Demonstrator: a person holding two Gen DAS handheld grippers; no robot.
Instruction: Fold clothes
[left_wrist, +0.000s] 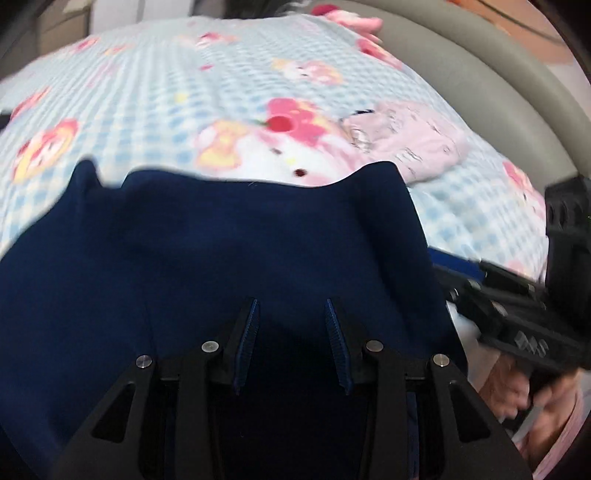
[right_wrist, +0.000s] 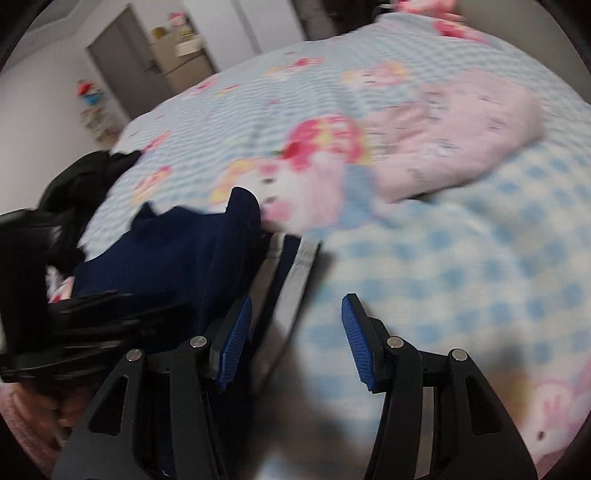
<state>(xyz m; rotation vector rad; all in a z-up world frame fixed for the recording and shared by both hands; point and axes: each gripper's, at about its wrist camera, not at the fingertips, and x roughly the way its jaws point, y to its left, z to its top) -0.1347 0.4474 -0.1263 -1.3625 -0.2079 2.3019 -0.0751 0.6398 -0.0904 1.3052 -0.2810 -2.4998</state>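
Observation:
A dark navy garment (left_wrist: 221, 240) lies spread on the bed and fills the lower half of the left wrist view. My left gripper (left_wrist: 291, 302) hovers over it, open; the cloth lies under the fingers with nothing pinched. In the right wrist view the navy garment (right_wrist: 177, 251) is bunched at the left, with a white-striped edge (right_wrist: 295, 269) beside the left finger. My right gripper (right_wrist: 298, 299) is open over the checked sheet, gripping nothing. A folded pink garment (left_wrist: 417, 147) (right_wrist: 461, 136) rests farther back on the bed.
The bed has a blue-checked cartoon sheet (left_wrist: 147, 110) (right_wrist: 461, 258) and a grey padded edge (left_wrist: 480, 74). A pile of black clothes (right_wrist: 74, 184) sits at the bed's left side. A hand (left_wrist: 517, 391) holds the other tool. A grey door (right_wrist: 122, 62) is behind.

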